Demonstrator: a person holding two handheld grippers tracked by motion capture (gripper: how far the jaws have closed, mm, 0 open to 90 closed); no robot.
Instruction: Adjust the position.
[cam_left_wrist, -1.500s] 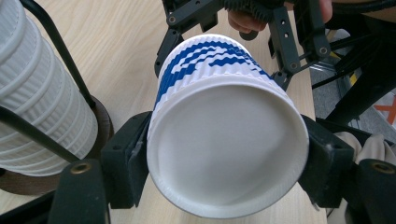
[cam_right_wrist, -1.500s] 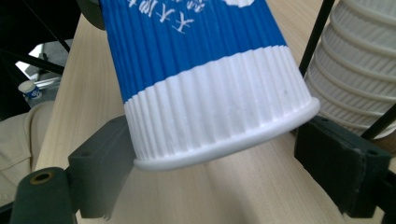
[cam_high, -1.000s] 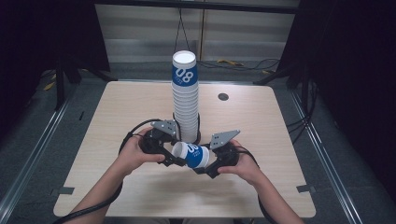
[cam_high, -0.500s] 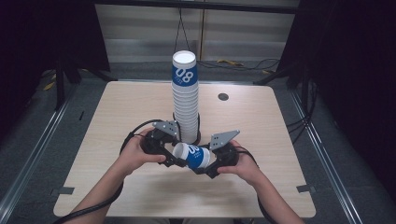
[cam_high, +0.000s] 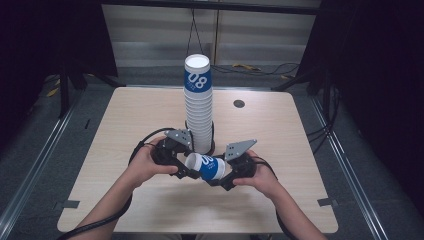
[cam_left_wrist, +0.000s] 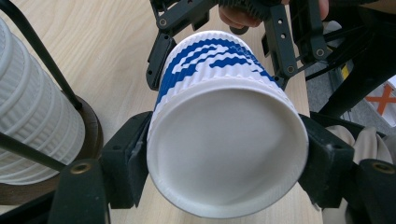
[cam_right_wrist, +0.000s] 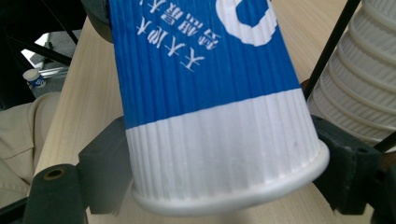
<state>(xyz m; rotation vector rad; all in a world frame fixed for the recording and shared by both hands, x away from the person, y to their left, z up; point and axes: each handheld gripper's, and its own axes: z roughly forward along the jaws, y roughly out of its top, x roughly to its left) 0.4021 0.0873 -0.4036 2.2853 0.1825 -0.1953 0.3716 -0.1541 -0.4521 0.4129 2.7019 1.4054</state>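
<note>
A blue and white ribbed paper cup (cam_high: 206, 167) lies on its side just above the table, held between both grippers. My left gripper (cam_high: 181, 167) is shut on the cup's closed base end (cam_left_wrist: 224, 158), one jaw pressing on each side. My right gripper (cam_high: 229, 175) is shut on the rim end (cam_right_wrist: 224, 154), with the rolled lip nearest its camera. Just behind the hands a tall stack of matching cups (cam_high: 198, 110) stands upside down, its top cup printed "08".
The stack stands on a round wooden base (cam_left_wrist: 91, 135) with thin black rods (cam_left_wrist: 42, 60) running up its sides. A small black disc (cam_high: 239, 104) is set in the wooden table (cam_high: 125, 125) at the back right. Dark floor and metal rails surround the table.
</note>
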